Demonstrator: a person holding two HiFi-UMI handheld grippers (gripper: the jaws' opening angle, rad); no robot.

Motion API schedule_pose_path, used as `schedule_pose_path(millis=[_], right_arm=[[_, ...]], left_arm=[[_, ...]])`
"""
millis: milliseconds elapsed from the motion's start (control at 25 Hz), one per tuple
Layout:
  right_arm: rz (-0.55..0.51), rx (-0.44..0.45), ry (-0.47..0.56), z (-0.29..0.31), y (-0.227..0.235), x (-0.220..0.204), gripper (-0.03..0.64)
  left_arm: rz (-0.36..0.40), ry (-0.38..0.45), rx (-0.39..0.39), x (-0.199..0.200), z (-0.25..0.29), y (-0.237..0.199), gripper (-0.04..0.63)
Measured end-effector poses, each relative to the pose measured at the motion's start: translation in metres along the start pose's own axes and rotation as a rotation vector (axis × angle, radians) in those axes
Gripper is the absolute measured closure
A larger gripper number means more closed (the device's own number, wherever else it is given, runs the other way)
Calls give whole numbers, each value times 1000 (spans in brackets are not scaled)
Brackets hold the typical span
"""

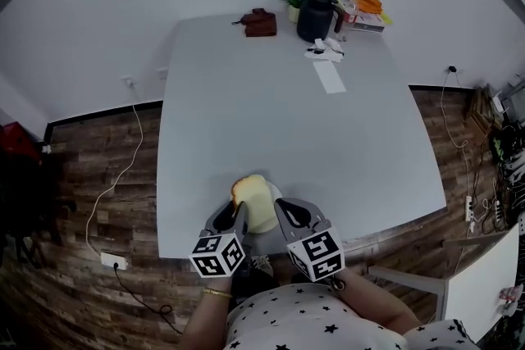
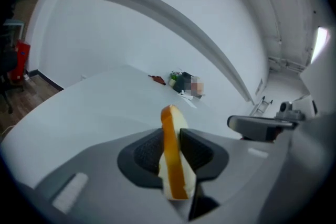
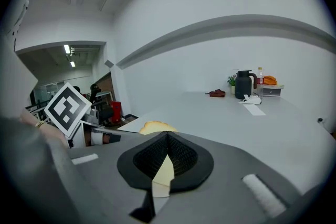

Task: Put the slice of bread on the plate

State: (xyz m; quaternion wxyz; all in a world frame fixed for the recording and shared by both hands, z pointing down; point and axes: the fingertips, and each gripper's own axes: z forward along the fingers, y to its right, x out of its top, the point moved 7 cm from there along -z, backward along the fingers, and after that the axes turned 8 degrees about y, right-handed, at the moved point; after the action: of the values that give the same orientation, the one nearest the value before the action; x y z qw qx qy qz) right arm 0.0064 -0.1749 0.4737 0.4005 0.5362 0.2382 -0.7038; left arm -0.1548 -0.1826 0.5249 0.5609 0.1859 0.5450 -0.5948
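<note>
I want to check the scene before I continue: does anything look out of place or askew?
The slice of bread stands on edge, pinched in the left hand-held gripper, by the near edge of the table. A pale sliver is clamped in the right hand-held gripper; I cannot tell what it is. No plate shows clearly.

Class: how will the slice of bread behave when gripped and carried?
Probably light and fairly stiff: the slice of bread stands on edge in the left claw without drooping. Likely squashable: its pale crumb looks soft.
</note>
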Motion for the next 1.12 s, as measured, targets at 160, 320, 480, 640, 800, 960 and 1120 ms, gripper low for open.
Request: schedule_pose_path(millis=[160, 320, 480, 640, 800, 960, 1120], right_arm=[[6, -4, -1, 10, 1, 1, 618], [9, 0, -6, 18, -1, 0, 618], [3, 20, -5, 22, -2, 2, 618], [2, 43, 0, 23, -5, 3, 618], [5, 70, 15, 21, -8, 6, 618], [4, 114, 37, 18, -19, 11, 618], [-2, 154, 58, 11, -32, 15, 618]], left_arm=[[36, -46, 38, -7, 9, -14, 480], [128, -99, 106, -14, 13, -24, 462], [222, -127, 151, -16, 17, -25, 463], [260, -96, 197, -9, 11, -21, 486], [249, -20, 205, 15, -9, -2, 557], [215, 7, 151, 32, -30, 23, 586], [205, 29, 140, 39, -46, 39, 586]])
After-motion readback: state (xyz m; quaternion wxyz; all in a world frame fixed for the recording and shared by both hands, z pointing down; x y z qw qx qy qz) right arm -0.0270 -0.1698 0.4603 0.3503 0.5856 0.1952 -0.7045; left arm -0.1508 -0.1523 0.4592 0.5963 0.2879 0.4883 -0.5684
